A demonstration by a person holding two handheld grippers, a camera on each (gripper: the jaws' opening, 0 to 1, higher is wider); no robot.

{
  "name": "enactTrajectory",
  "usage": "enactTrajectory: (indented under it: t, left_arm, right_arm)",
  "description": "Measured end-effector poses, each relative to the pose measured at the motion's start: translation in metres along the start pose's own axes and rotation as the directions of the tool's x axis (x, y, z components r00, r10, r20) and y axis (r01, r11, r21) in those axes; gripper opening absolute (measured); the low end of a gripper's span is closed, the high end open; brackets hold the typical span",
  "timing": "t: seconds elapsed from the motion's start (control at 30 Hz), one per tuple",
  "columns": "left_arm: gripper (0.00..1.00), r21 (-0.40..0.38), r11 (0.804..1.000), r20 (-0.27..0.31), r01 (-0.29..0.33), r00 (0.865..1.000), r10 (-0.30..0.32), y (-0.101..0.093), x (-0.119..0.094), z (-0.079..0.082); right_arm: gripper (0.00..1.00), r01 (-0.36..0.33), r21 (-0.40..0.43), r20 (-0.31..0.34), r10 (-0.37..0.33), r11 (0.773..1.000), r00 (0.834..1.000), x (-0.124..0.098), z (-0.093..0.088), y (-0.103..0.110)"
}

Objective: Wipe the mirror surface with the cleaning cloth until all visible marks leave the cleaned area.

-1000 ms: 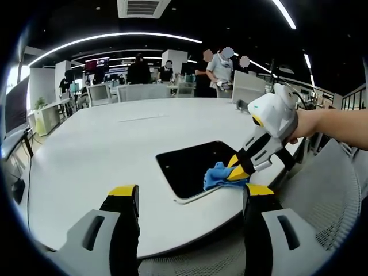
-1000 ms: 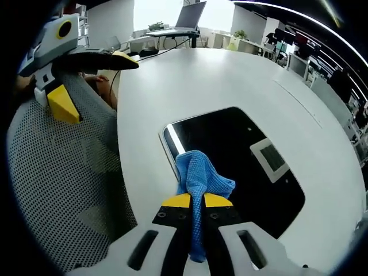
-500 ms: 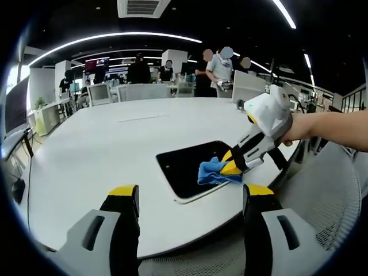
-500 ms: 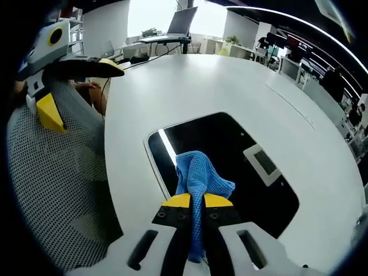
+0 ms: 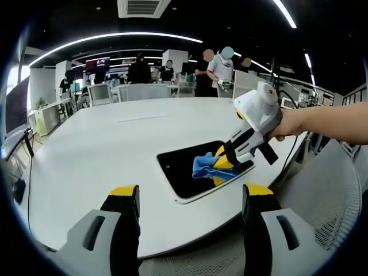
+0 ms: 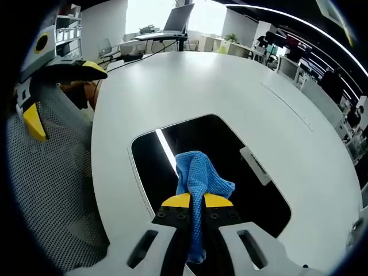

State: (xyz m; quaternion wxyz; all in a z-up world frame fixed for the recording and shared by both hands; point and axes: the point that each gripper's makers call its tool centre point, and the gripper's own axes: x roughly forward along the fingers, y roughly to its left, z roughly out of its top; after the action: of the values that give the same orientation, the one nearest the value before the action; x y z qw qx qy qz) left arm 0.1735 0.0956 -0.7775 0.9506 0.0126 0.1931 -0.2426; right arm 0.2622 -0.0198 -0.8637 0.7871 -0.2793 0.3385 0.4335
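Note:
The mirror lies flat on the white table, a dark rounded rectangle reflecting ceiling lights. My right gripper is shut on the blue cleaning cloth, which rests on the mirror's near-middle surface. A person's hand holds that gripper from the right in the left gripper view. My left gripper stands open over the table's near edge, short of the mirror, with nothing between its yellow-tipped fingers. It appears at the left in the right gripper view as the left gripper.
A grey mesh chair sits by the table's edge beside the mirror. Several people stand beyond the far end of the table, with chairs and desks there. A laptop stands on a far desk.
The right gripper has slid the cloth from the mirror's near edge inward across its surface. The left gripper has stayed still and open.

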Motion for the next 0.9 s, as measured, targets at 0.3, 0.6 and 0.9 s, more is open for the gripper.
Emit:
enactTrajectory:
  t: [0.3,0.6,0.9]
  left_arm:
    - [0.71,0.0,1.0,-0.013,0.004,1.0,-0.004,-0.001,0.001,-0.001]
    - [0.71,0.0,1.0,-0.015,0.003,1.0,-0.003,-0.002,0.0,-0.002]
    - [0.71,0.001,1.0,-0.007,0.007,1.0,-0.007,-0.002,0.0,-0.001]
  right_arm:
    - [0.0,-0.007,0.002,0.019,0.007,1.0,1.0,0.005,0.004,-0.014]
    - [0.0,0.002,-0.014,0.011,-0.002,1.0,1.0,0.015,0.012,-0.033]
    - [0.0,0.051,0.013,0.024,-0.051,0.999,0.998,0.023,0.017,-0.052]
